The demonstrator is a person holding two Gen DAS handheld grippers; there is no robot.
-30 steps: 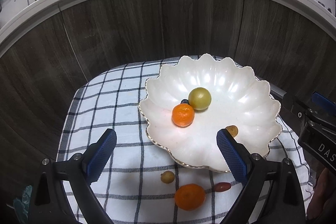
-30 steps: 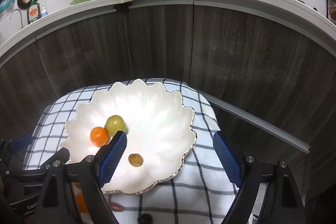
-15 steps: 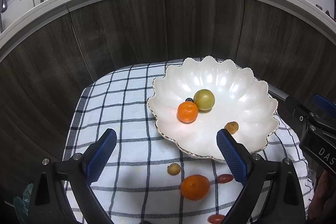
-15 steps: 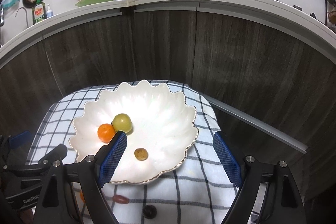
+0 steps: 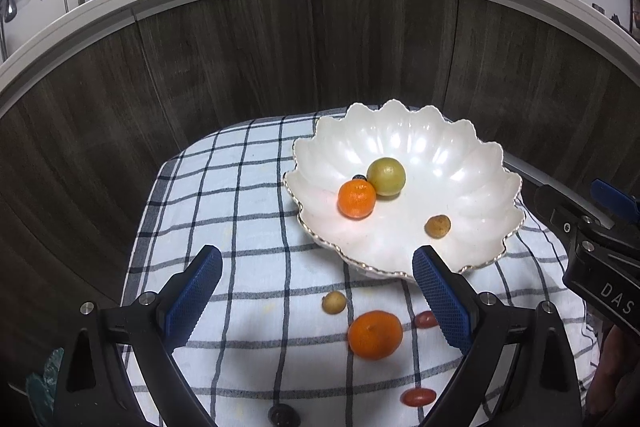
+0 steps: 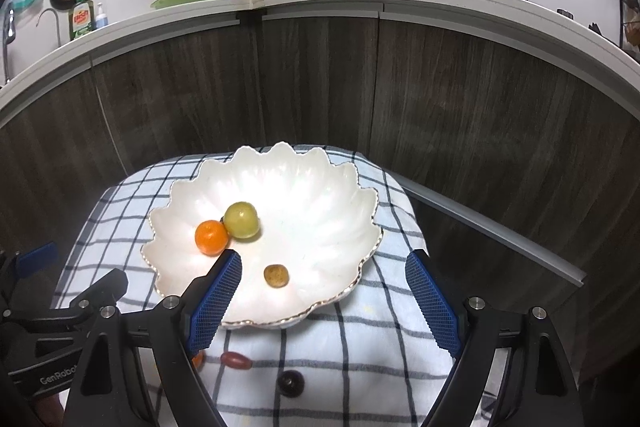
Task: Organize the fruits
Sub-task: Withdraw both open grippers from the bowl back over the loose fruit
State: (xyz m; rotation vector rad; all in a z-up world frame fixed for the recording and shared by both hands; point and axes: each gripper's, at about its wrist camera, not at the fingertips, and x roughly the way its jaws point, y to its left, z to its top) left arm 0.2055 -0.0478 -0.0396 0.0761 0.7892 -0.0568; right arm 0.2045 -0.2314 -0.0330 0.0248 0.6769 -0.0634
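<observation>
Both claws hung wide and empty: the left claw [image 5: 316, 291] hovered over the checked cloth [image 5: 240, 227], an orange [image 5: 375, 334] lying between its fingers, the white bowl [image 5: 472, 163] just beyond. The right claw [image 6: 324, 297] stood over the bowl's near rim, a small brown fruit [image 6: 276, 275] between its fingers.

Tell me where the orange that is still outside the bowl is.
In the left wrist view, the loose orange lies on the checked cloth just in front of the bowl, between two small fruits.
</observation>
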